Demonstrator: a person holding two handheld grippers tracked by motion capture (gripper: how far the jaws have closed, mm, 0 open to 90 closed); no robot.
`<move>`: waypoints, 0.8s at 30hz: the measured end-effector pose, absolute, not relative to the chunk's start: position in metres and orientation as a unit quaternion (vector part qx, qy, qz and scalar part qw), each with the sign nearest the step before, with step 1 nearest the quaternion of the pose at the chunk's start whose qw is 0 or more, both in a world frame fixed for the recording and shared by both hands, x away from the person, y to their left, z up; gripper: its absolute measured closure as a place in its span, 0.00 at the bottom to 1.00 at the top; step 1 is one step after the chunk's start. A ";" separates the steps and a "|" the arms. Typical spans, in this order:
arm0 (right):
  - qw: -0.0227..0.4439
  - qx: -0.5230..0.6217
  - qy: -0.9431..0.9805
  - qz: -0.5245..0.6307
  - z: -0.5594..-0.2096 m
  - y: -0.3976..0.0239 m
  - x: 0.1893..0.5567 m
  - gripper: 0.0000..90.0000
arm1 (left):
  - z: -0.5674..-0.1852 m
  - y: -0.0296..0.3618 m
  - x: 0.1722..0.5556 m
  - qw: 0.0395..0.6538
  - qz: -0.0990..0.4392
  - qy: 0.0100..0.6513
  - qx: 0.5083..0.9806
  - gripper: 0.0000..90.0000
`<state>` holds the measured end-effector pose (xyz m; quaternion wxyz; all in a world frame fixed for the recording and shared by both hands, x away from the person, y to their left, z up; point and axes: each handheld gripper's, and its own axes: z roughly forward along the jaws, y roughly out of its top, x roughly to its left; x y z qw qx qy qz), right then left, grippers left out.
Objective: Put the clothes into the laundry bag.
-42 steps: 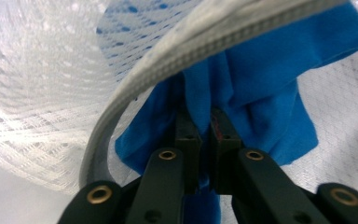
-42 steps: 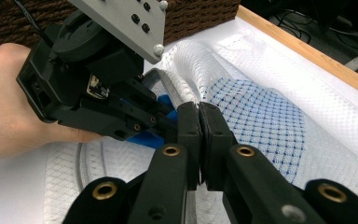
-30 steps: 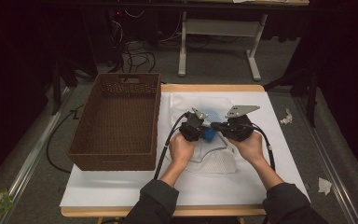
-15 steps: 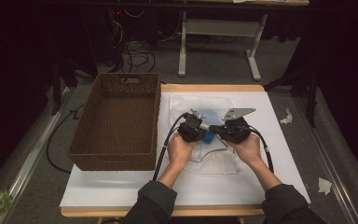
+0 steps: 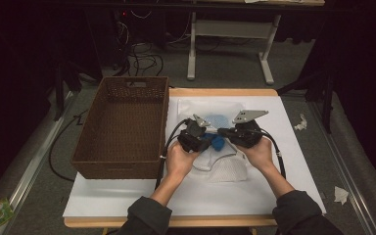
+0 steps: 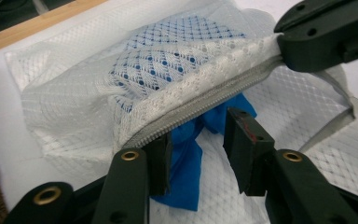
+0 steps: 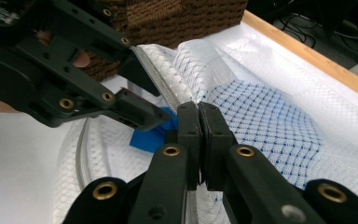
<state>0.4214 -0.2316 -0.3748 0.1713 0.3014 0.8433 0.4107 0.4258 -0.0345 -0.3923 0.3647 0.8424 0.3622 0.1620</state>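
A white mesh bag (image 5: 225, 169) lies on the table with its zipper edge (image 6: 205, 100) lifted. My right gripper (image 7: 199, 109) is shut on that edge and holds the mouth up. A blue cloth (image 6: 186, 163) lies partly inside the bag, showing through the mesh, with one end hanging out of the mouth. My left gripper (image 6: 200, 140) stands at the mouth. Its jaws have just been opening, and the blue cloth lies loose between them without the pads pressing it. In the high view the left gripper (image 5: 206, 142) and right gripper (image 5: 225, 133) meet over the blue cloth (image 5: 219, 142).
A brown wicker basket (image 5: 162, 122) stands to the left of the bag, close to my left hand, with nothing in it. A white sheet (image 5: 127, 196) covers the wooden table. Scraps of paper (image 5: 301, 122) lie off the right side.
The left gripper's jaws have parted and let go of the blue cloth, and the left hand has risen a little. The right gripper has kept its grip and place.
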 end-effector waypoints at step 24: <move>0.174 0.295 0.844 0.413 -0.374 -0.239 0.411 0.99 | -0.389 -0.027 0.419 0.333 0.214 0.365 0.843 0.62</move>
